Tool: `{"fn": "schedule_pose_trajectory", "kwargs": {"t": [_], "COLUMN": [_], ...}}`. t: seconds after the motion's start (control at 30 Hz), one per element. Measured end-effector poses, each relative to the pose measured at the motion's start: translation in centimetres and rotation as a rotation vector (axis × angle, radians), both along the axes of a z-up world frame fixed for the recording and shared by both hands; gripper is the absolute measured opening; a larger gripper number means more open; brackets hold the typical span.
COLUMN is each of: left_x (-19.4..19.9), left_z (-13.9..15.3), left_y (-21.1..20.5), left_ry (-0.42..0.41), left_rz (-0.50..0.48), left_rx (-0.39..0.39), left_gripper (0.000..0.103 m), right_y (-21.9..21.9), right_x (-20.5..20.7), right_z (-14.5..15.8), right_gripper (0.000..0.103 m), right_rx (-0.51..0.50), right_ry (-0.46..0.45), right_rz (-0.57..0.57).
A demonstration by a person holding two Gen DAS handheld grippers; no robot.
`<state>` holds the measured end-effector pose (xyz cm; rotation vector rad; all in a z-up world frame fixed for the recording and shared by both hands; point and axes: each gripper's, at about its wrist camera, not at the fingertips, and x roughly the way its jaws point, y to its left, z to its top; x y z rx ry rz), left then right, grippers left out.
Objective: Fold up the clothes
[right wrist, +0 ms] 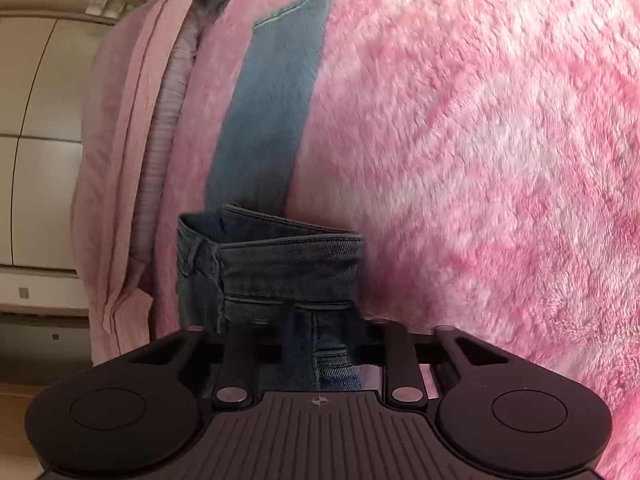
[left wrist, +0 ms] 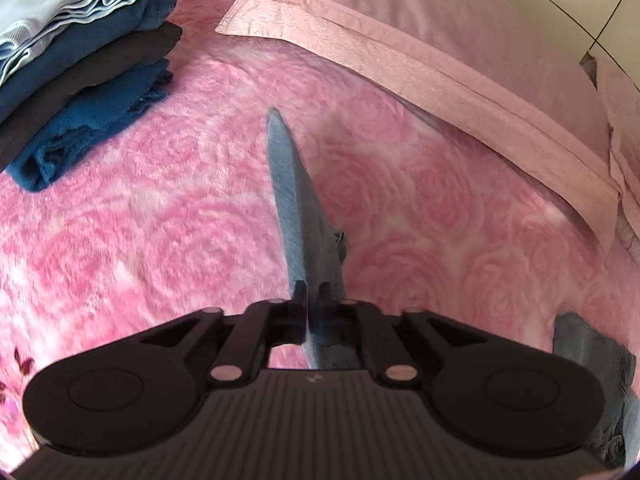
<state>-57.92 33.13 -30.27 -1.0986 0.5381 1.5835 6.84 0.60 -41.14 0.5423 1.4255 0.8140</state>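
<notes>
Pink rose-patterned fleece covers the bed (left wrist: 140,216), with a pink pillow (left wrist: 440,52) at the far right and a stack of folded clothes (left wrist: 80,64) at the far left. The task's thing is a pair of blue jeans (right wrist: 272,92), held between both grippers above the blanket. The left gripper (left wrist: 314,292) has its jaws clamped on a denim edge seen almost side-on, a thin blade of cloth running away from the camera. The right gripper (right wrist: 320,320) has its jaws closed on the darker waistband end, where a belt loop and seams show. In the right wrist view the long axis runs from the waistband near the camera out along the leg to the hem at the far end, which lies against the fleece. Denim of this sort is likely middling heavy and fairly stiff for cloth: it should hold a crease and sag in a slab, not flutter. It is not slippery or fragile, though thick seams may resist the pinch. The waistband and hem edges look the soundest places to hold. More denim (left wrist: 592,380) shows at the near right of the left wrist view.
</notes>
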Motion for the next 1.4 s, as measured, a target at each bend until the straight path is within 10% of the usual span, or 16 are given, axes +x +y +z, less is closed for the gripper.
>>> {"fn": "schedule_pose_trajectory", "kwargs": {"t": [0.23, 0.37, 0.53, 0.63, 0.7, 1.07, 1.4], "left_x": [-6.3, -7.9, -7.2, -6.7, -6.3, 3.2, 15.6], "left_z": [6.6, 2.6, -5.5, -4.6, -3.5, -1.7, -4.4], "left_y": [-9.2, -14.8, -18.2, -19.3, -18.9, -11.8, -5.8], "left_ry": [-0.096, -0.046, 0.035, 0.049, 0.100, 0.005, -0.054], "left_rz": [0.092, 0.056, 0.131, 0.102, 0.070, -0.117, -0.325], "left_rx": [0.291, 0.154, -0.181, -0.150, -0.127, -0.037, -0.057], "left_gripper": [0.001, 0.011, 0.012, 0.013, 0.013, 0.014, 0.015], "right_y": [-3.6, -9.8, -14.3, -15.3, -14.6, 1.8, 10.4], "right_x": [-0.1, -1.5, -2.0, -1.8, -1.7, 3.6, 9.4], "right_z": [13.8, 17.6, 10.3, 9.1, 9.9, 9.9, 1.5], "right_gripper": [0.004, 0.003, 0.014, 0.031, 0.057, 0.057, 0.057], "right_rx": [0.253, 0.207, -0.300, -0.431, -0.430, -0.201, -0.101], "right_ry": [-0.269, -0.389, -0.260, -0.258, -0.328, -0.535, -0.400], "right_rz": [0.048, 0.046, -0.016, -0.098, -0.076, 0.320, 0.529]}}
